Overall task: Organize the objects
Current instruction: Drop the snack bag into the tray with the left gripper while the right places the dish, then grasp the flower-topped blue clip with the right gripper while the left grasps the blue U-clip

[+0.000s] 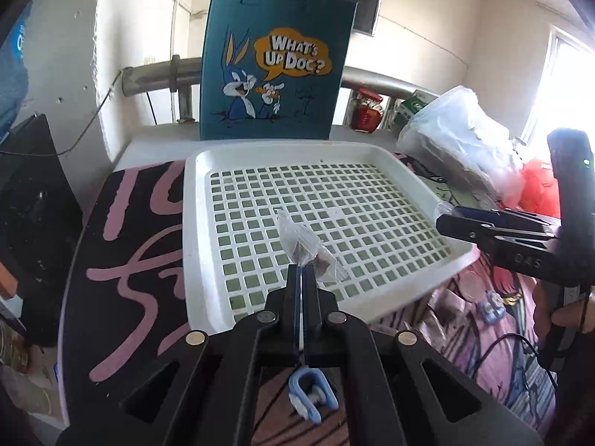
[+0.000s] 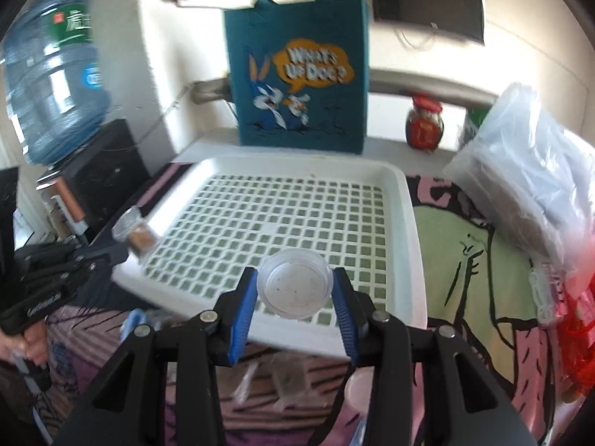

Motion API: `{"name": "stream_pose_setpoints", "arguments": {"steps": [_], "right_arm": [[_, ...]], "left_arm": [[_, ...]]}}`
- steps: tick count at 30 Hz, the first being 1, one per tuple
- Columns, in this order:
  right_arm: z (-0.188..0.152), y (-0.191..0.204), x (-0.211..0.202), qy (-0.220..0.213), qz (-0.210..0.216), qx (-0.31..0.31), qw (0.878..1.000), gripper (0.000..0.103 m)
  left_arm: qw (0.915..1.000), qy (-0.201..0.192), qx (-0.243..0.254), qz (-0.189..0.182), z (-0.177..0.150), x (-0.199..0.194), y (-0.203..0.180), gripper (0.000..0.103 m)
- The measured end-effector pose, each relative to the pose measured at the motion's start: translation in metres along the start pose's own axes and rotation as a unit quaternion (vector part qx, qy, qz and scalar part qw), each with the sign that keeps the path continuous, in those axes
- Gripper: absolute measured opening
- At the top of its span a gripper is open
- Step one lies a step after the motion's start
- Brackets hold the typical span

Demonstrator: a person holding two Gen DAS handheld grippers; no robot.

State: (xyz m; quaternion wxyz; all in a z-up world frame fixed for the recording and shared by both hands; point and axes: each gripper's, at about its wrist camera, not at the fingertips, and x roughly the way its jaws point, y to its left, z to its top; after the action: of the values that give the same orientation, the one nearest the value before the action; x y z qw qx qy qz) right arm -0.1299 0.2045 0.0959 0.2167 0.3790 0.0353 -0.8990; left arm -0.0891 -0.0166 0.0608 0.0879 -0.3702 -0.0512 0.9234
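Observation:
A white perforated tray lies on the patterned cloth; it also shows in the right wrist view. My left gripper is shut on a small clear plastic packet with brown contents, held over the tray's near edge. In the right wrist view the left gripper holds that packet at the tray's left rim. My right gripper is shut on a clear round plastic lid, held above the tray's near edge. In the left wrist view the right gripper reaches over the tray's right rim.
A blue cartoon tote bag stands behind the tray. A red jar and a plastic-wrapped bundle sit at the right. A water bottle stands left. A blue-white clip, another packet and a round lid lie near me.

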Motion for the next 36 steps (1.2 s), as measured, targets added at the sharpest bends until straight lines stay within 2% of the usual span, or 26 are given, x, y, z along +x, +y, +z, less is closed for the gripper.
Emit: {"name": "stream_pose_setpoints", "arguments": {"steps": [5, 10, 11, 12, 13, 14, 15, 20, 25, 29, 32, 36], "right_arm": [[0.003, -0.019, 0.046, 0.044, -0.014, 0.026, 0.999, 0.04], [0.001, -0.016, 0.062, 0.056, -0.024, 0.019, 0.998, 0.04], [0.0, -0.015, 0.065, 0.06, -0.027, 0.018, 0.998, 0.04], [-0.001, -0.016, 0.07, 0.069, -0.031, 0.019, 0.997, 0.041], [-0.001, -0.016, 0.072, 0.069, -0.032, 0.018, 0.997, 0.047], [-0.001, -0.016, 0.069, 0.058, -0.035, 0.015, 0.998, 0.061], [0.0, -0.018, 0.067, 0.056, -0.039, 0.018, 0.997, 0.065], [0.007, -0.031, 0.018, 0.002, -0.001, 0.064, 0.998, 0.066], [0.001, -0.035, -0.06, -0.085, 0.023, 0.061, 0.994, 0.068], [-0.015, -0.036, -0.107, -0.136, 0.012, 0.048, 0.989, 0.073], [-0.029, -0.037, -0.12, -0.143, -0.011, 0.035, 0.989, 0.073], [-0.051, -0.035, -0.108, -0.104, -0.04, 0.027, 0.993, 0.073]], "left_arm": [[0.9997, 0.017, -0.018, 0.005, -0.003, 0.028, 0.005, 0.0], [0.9994, 0.02, -0.027, 0.01, -0.008, 0.04, 0.005, 0.001], [0.9993, 0.022, -0.029, 0.008, -0.009, 0.041, 0.006, 0.007], [0.9991, 0.025, -0.032, 0.008, -0.009, 0.041, 0.007, 0.022], [0.999, 0.026, -0.036, 0.009, -0.009, 0.04, 0.008, 0.031], [0.9988, 0.022, -0.043, 0.009, -0.009, 0.035, 0.01, 0.049], [0.9987, 0.015, -0.048, 0.008, -0.008, 0.03, 0.011, 0.061], [0.9976, -0.057, -0.041, 0.006, -0.002, -0.02, 0.011, 0.076], [0.9939, -0.107, -0.027, 0.01, -0.004, -0.063, 0.01, 0.082], [0.9936, -0.109, -0.025, 0.017, -0.018, -0.077, 0.007, 0.082], [0.9947, -0.098, -0.018, 0.024, -0.032, -0.077, 0.004, 0.082], [0.9965, -0.074, -0.007, 0.038, -0.05, -0.07, 0.002, 0.082]]}}
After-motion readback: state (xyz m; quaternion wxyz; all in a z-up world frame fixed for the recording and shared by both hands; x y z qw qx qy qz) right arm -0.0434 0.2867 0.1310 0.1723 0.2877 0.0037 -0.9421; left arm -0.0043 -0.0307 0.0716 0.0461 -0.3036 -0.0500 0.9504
